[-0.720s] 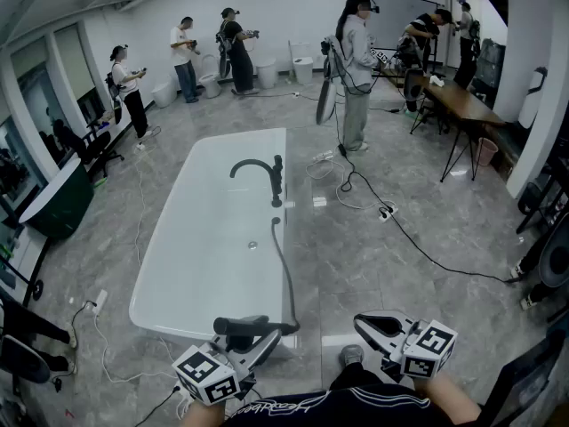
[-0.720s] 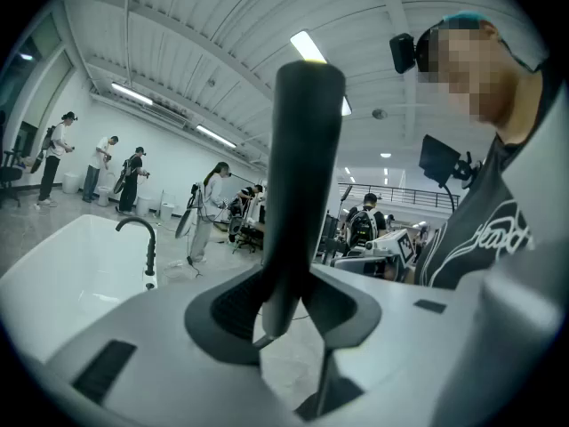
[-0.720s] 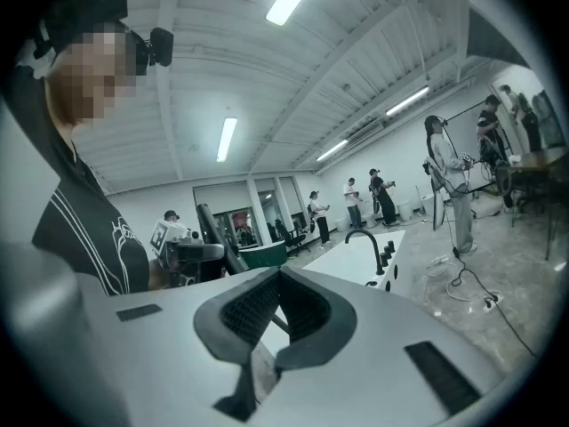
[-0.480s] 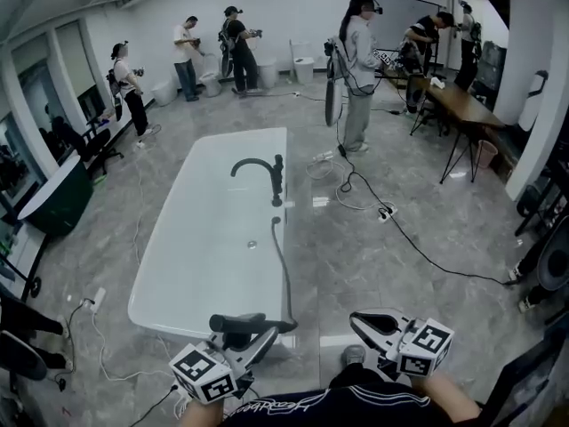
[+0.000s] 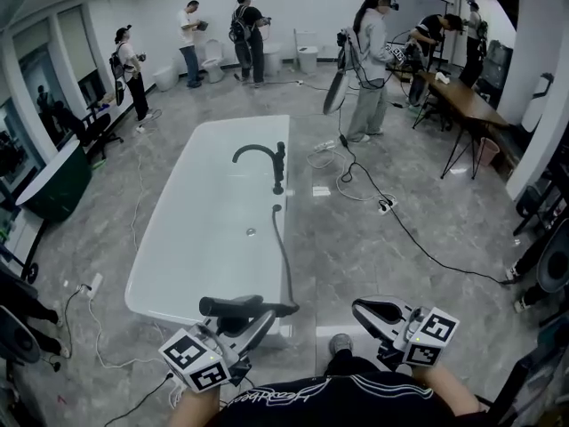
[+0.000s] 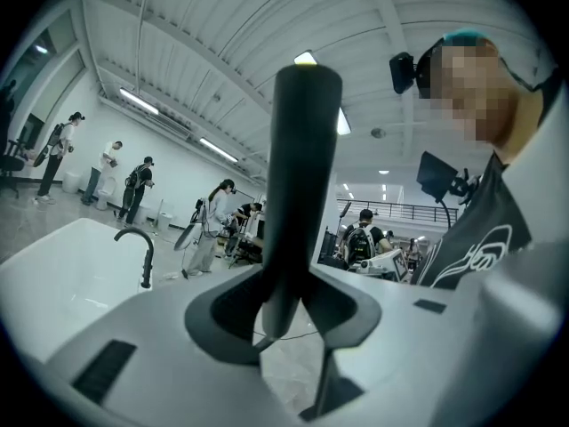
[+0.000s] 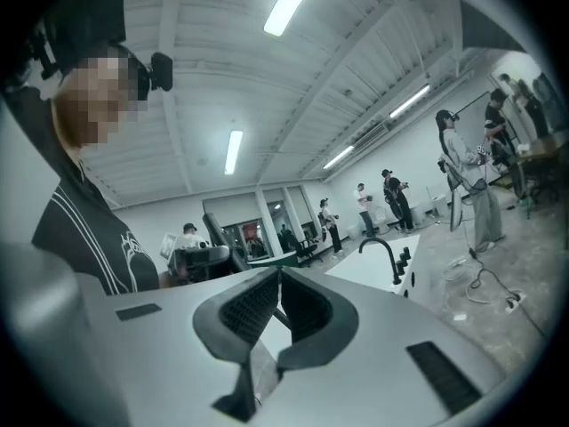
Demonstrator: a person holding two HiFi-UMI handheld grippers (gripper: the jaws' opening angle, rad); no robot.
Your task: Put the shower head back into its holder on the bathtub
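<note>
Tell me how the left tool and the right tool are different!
The left tool grips the black shower head; the right tool is shut on nothing. The left tool is at the bathtub's near end; the right tool is over the floor beside it. Both look alike: grey, with a marker cube.

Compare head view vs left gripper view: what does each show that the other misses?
Head view only: the black hose lying along the right side of the white rounded bathtub, and the right gripper. Left gripper view only: the left gripper with its jaws clamped on the dark cylindrical shower head, plus ceiling strip lights. Both: that bathtub, its black curved faucet and the shower head.
</note>
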